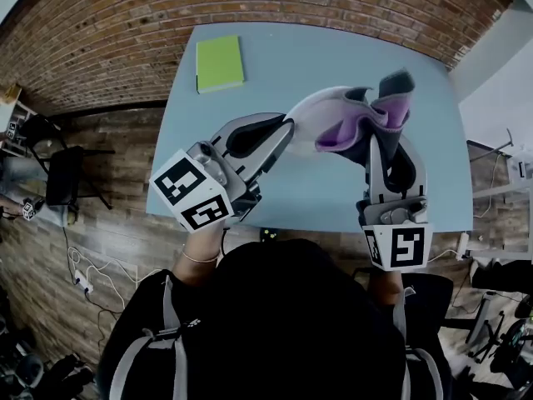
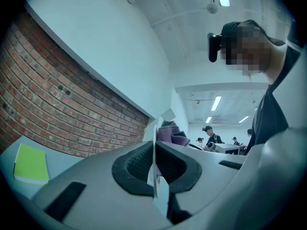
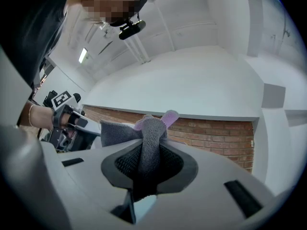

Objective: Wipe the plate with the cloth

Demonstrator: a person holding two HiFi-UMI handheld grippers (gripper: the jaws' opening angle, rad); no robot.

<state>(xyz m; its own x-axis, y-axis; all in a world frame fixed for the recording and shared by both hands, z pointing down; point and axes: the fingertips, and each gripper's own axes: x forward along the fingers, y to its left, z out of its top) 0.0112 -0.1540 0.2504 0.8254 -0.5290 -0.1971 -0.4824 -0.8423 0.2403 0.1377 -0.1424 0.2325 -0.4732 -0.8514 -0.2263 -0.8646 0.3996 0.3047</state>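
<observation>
White plate (image 1: 312, 111), thin, tipped up on edge and held off the blue table (image 1: 333, 48), with its rim pinched between the closed jaws of the left gripper (image 1: 279, 132). Grey-and-purple cloth (image 1: 375, 115), bunched and folded, clamped between the jaws of the right gripper (image 1: 385, 152). Its loose end lies against the plate's face on the right side.
</observation>
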